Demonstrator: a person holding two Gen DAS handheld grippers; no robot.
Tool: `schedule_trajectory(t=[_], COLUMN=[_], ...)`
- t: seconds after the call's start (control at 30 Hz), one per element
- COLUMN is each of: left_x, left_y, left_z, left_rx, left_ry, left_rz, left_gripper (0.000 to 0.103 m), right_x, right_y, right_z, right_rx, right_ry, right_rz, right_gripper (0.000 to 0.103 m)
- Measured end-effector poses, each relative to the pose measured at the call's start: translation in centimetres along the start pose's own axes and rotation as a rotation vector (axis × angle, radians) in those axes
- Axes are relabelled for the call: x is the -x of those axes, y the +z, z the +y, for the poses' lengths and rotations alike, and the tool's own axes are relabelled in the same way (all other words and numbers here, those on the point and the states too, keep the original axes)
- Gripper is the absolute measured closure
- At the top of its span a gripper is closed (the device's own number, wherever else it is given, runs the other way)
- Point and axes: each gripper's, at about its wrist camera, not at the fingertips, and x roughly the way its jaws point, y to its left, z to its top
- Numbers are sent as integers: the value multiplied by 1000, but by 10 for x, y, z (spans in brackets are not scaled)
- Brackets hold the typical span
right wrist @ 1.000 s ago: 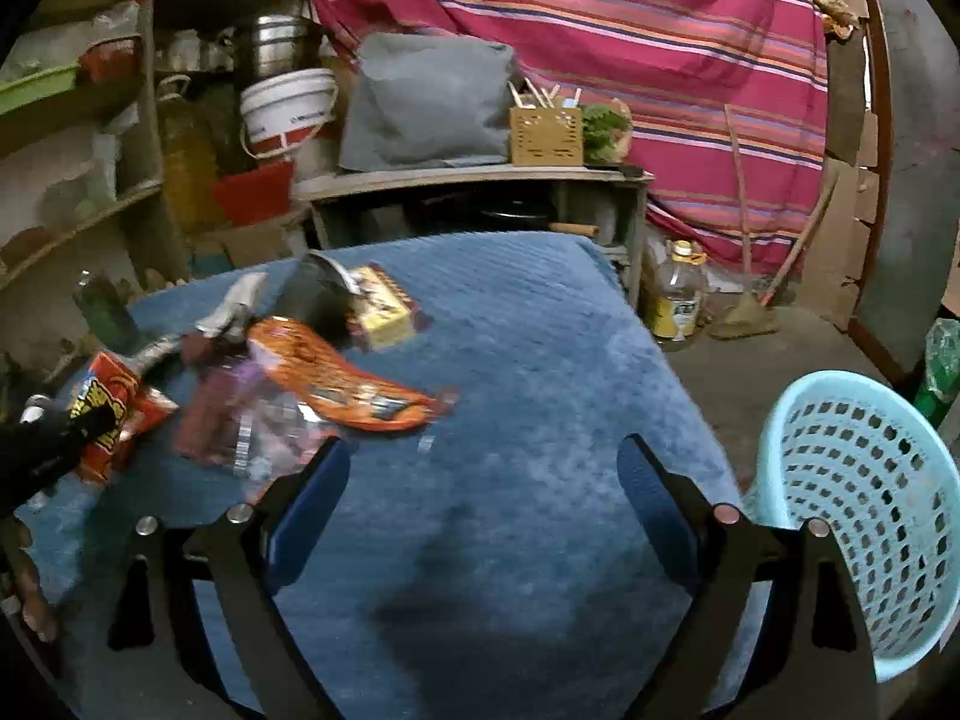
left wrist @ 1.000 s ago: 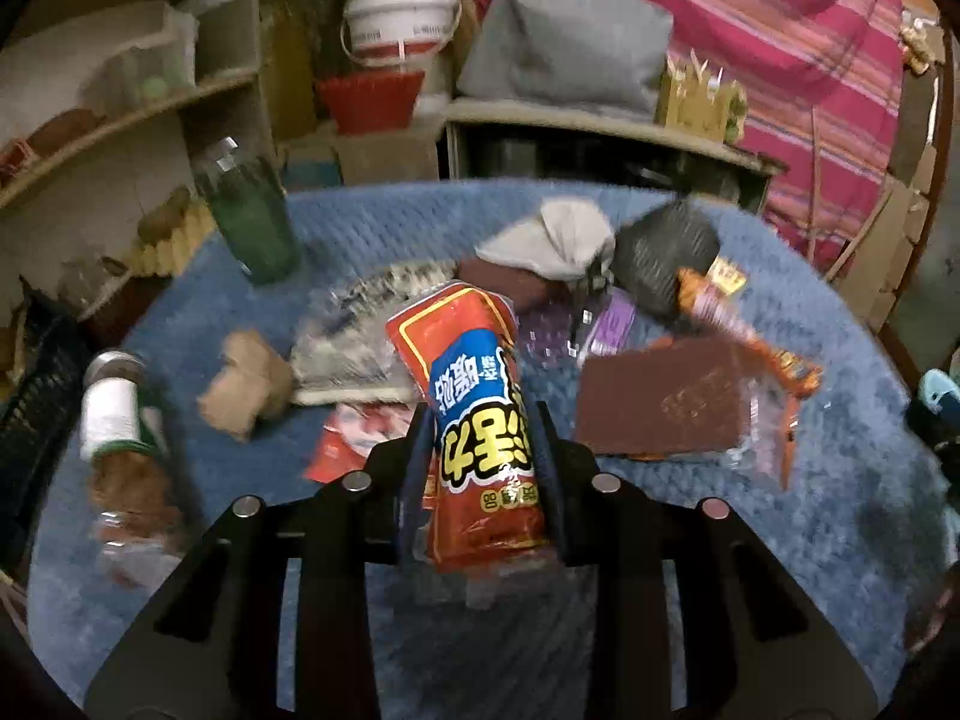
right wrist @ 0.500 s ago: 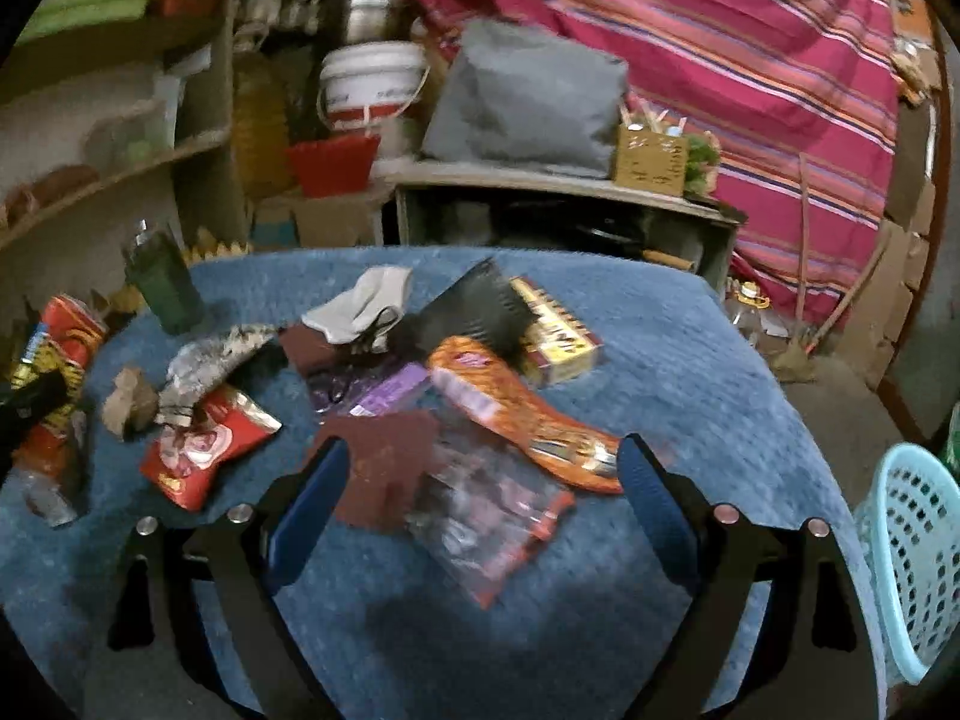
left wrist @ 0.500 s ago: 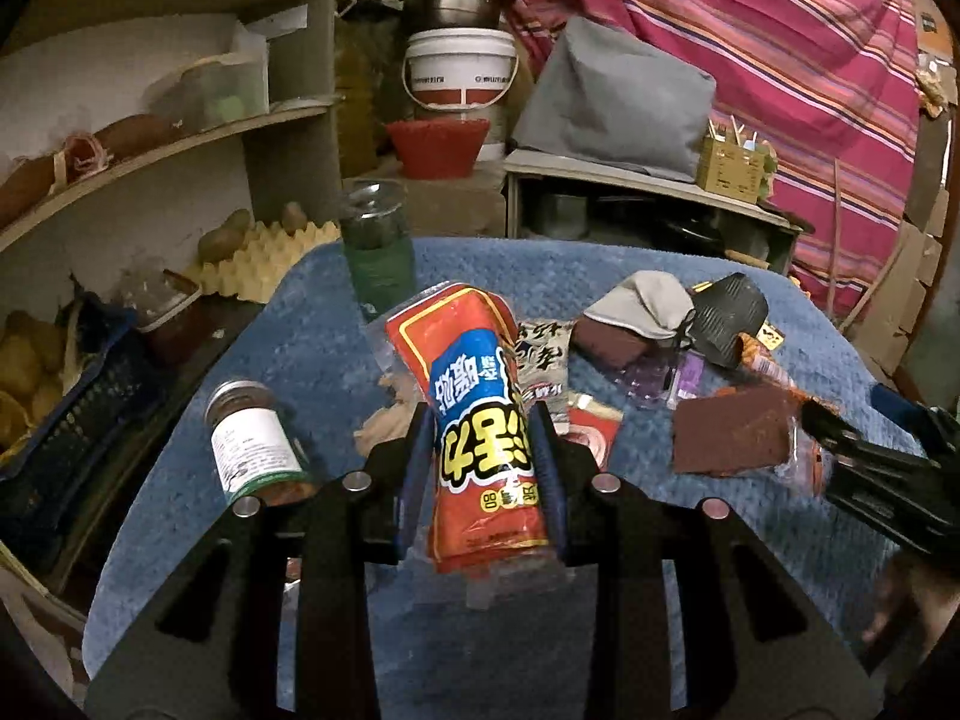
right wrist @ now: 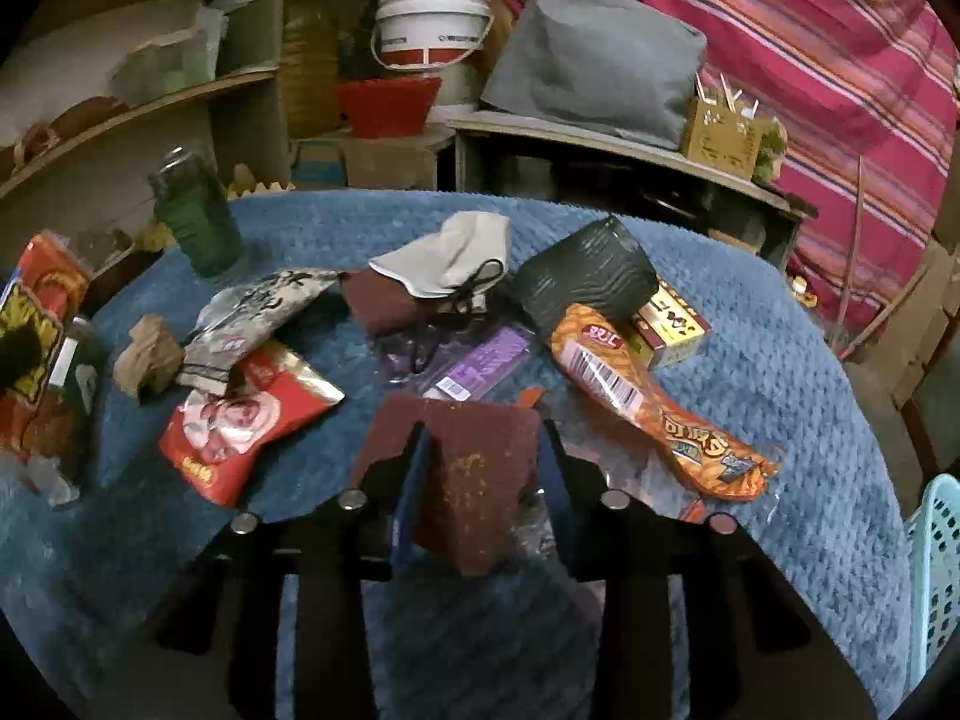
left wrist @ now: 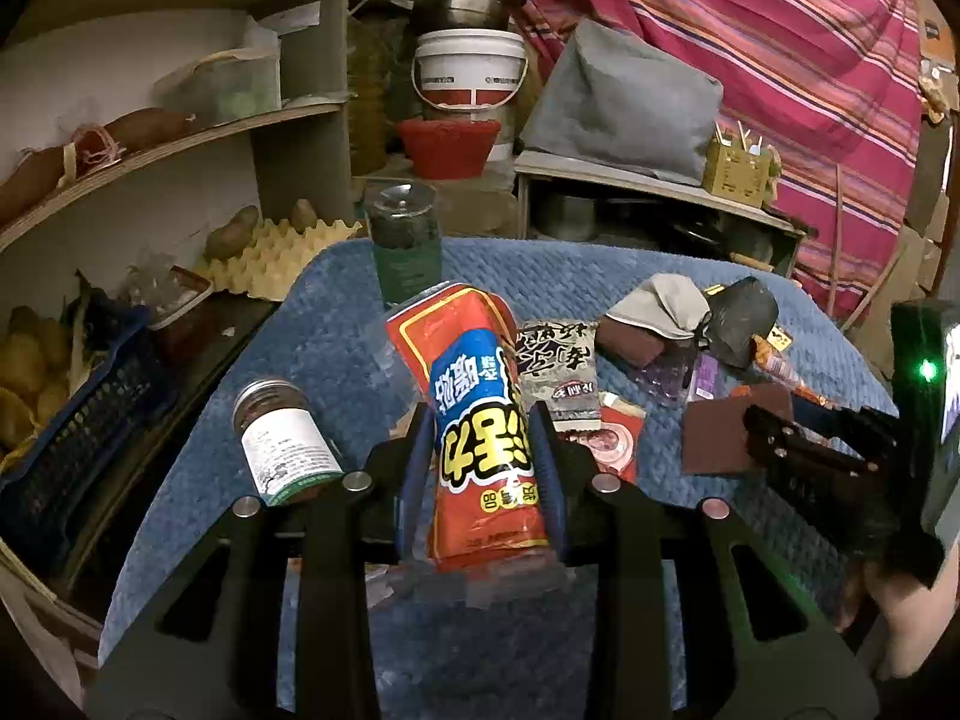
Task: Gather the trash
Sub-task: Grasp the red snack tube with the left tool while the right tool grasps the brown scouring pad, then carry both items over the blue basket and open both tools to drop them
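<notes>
R claw point(right wrist: 480, 474), wide apart a sec ago, now closing round brown sheet point(right wrist: 474, 450) at 6 o'clock; L claw point(left wrist: 480, 456) still clamps red snack packet point(left wrist: 477, 420). Basket point(right wrist: 936, 564) contents unseen.

Blue-clothed table point(right wrist: 780, 372) bears wrappers point(right wrist: 240, 420), jar point(left wrist: 282, 444)

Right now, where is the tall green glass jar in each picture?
Left wrist view: the tall green glass jar stands upper middle, at the blue mat's far edge.
Right wrist view: the jar stands upper left, at the same far edge.
Shared landmark: the white bucket with a red band, behind.
</notes>
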Motion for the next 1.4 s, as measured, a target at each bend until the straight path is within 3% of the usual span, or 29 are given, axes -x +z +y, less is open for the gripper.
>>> schedule_trajectory(t=[0.3,0.5,0.83,1.07,1.4], left_x=[-2,-4,-6,-5,0], left_y=[-2,-1,0,-2,-10], left_z=[-4,-9,-18,-48,-131], left_rx=[-7,-13,-27,-57,-137], left_ry=[4,7,25,2,-89], left_rz=[2,-1,-1,-6,-12], left_gripper=[71,71,71,71,71], right_x=[22,21,56,117,158], right_y=[-4,-10,-10,-20,-62], right_z=[-5,-7,-46,-111,-232], right_rx=[-17,-10,-74,-124,-251], right_ry=[119,139,140,32,-209], right_rz=[-15,-18,-158,-274,-289], right_gripper=[81,83,86,86,86])
